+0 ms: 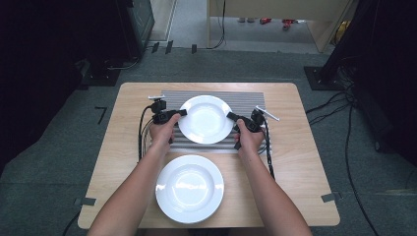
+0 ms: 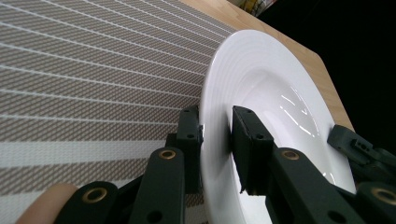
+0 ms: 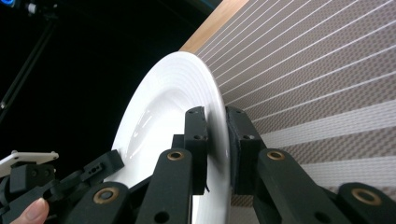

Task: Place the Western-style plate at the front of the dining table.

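A white plate (image 1: 205,119) hangs over the striped grey placemat (image 1: 246,101), gripped at both sides. My left gripper (image 1: 181,113) is shut on its left rim; in the left gripper view the jaws clamp the rim of the plate (image 2: 261,79) from both faces. My right gripper (image 1: 230,116) is shut on the right rim, and the right gripper view has the plate (image 3: 159,107) edge-on between its jaws. A second white plate (image 1: 190,188) lies flat on the wooden table (image 1: 305,162) near the front edge, between the person's forearms.
The placemat (image 2: 84,70) covers the table's far middle. Cables (image 1: 143,132) trail from the left gripper down the table's left side, and another cable (image 1: 269,157) runs from the right gripper. Grey carpet and dark equipment surround the table.
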